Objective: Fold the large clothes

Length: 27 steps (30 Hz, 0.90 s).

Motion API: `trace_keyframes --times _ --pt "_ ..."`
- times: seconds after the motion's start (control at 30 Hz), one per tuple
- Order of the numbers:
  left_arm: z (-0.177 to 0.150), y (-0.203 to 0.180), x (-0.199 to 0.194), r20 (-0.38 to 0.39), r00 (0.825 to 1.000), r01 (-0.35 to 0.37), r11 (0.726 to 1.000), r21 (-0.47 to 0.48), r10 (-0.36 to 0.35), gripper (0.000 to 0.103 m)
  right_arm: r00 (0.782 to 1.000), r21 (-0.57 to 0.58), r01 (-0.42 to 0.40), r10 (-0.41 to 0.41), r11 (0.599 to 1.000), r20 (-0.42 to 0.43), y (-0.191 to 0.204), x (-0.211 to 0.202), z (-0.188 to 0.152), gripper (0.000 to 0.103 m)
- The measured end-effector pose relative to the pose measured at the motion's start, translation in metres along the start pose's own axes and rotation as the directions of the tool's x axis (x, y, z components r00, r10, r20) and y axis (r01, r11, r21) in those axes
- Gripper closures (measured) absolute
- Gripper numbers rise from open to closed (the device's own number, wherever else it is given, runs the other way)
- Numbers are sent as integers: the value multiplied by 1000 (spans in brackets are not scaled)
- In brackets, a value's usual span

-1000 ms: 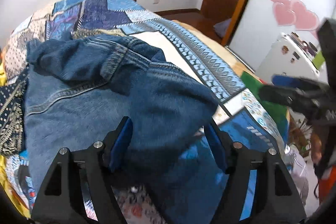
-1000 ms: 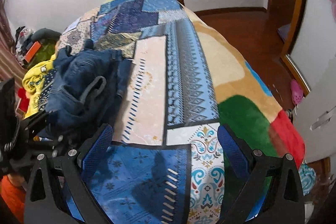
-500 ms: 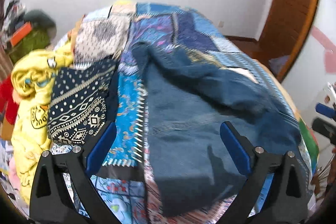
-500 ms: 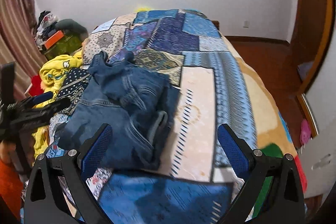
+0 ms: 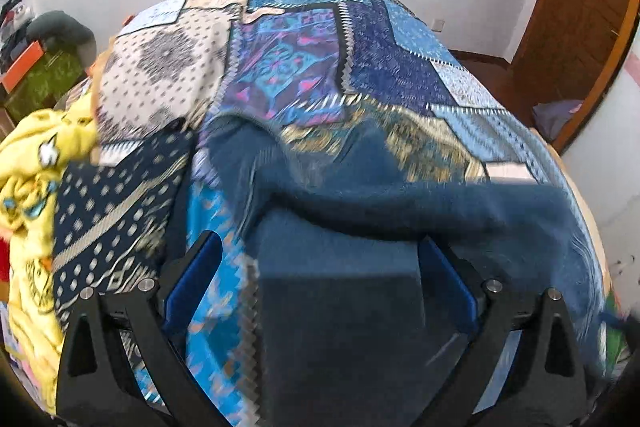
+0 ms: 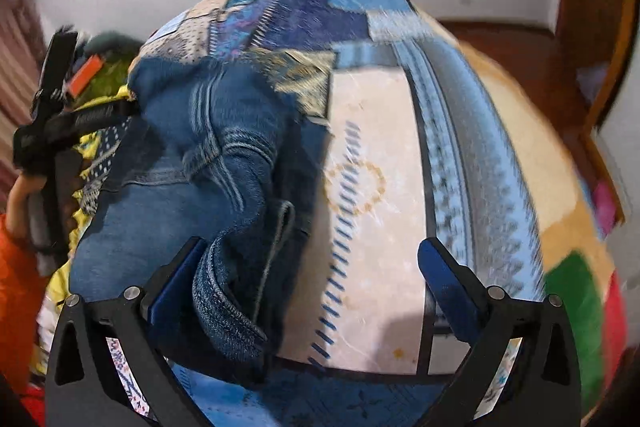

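1. Jeans (image 6: pixel 180 195) lie bunched on the patchwork bed (image 6: pixel 376 187) (blurred in both views).
2. Left hand-held gripper (image 5: pixel 320 287) gapes wide over the denim, holding nothing.
3. Right hand-held gripper (image 6: pixel 316 283) is spread too, waistband between its fingers, ungripped.

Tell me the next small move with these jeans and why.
Probably bring the right gripper left and close it on the hem of the jeans. Both grippers are open and hold nothing; the hem lies beside its left finger, and the jeans sit bunched on the patchwork bedspread. The left gripper hangs over flat denim.
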<state>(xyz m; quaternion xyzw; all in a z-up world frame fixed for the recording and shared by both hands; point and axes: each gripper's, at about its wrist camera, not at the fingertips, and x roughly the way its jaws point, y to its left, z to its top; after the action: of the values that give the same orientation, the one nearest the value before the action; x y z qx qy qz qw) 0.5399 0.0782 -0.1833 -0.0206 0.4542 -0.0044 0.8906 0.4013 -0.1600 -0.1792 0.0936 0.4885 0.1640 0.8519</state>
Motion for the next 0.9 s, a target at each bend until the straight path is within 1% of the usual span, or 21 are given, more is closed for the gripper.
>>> trace_keyframes --times 0.03,0.07,0.13,0.17,0.2,0.23,0.3,0.4,0.47,0.53,0.63,0.67,0.7,0.73,0.8,0.83,0.9 --pt "6 -7 8 -20 1000 3 1000 18 -2 4 1000 33 -14 15 999 -26 -7 3 -3 0" --pt "10 -12 14 -39 999 -15 999 34 17 4 999 59 -25 28 998 -41 -12 4 -5 0" --pt "10 -20 13 -44 998 -49 997 62 52 4 998 78 -29 33 997 -49 -14 0 -7 0" --pt "8 -22 7 -37 998 -41 997 71 44 4 999 64 -22 25 998 -46 -12 -4 -7 0" --pt "3 -23 -3 -22 1000 -15 997 81 17 4 999 40 -9 10 999 -38 -7 -9 -6 0" --pt "-4 -23 -15 -9 1000 10 996 86 -9 4 1000 12 5 -5 1000 -26 -1 -14 -4 0" --pt "-14 -21 -34 6 999 32 995 98 -32 4 1000 -29 19 -19 999 -7 7 -21 0 0" --pt "-36 -19 -62 13 999 51 991 126 -53 4 1000 -62 -1 3 998 22 21 -32 3 0" --pt "-49 -16 -73 9 999 51 989 137 -52 4 999 -64 -17 19 998 31 24 -32 3 0" --pt "-67 -12 -85 -3 999 48 989 140 -48 4 1000 -60 -24 26 998 18 26 -28 -1 0" --pt "-92 -9 -90 -32 999 43 989 140 -39 4 999 -51 -28 26 998 -36 25 -16 -11 0" --pt "-99 -8 -91 -36 999 38 989 142 -33 4 999 -51 -20 17 998 -48 26 -12 -13 0" --pt "-109 -7 -90 -43 999 18 989 149 -11 4 998 -54 -11 8 998 -58 24 -9 -18 0" --pt "-119 -7 -89 -40 999 -21 987 158 28 4 998 -46 -18 15 999 -64 20 -7 -24 0" --pt "-134 -5 -89 -9 997 -76 986 150 78 3 997 -17 -39 38 999 -74 12 -9 -29 0" --pt "-141 -3 -91 13 996 -92 986 137 91 3 995 -6 -48 47 999 -89 8 -10 -30 0" --pt "-148 2 -97 35 996 -90 990 110 87 3 992 5 -57 57 998 -110 5 -13 -31 0"
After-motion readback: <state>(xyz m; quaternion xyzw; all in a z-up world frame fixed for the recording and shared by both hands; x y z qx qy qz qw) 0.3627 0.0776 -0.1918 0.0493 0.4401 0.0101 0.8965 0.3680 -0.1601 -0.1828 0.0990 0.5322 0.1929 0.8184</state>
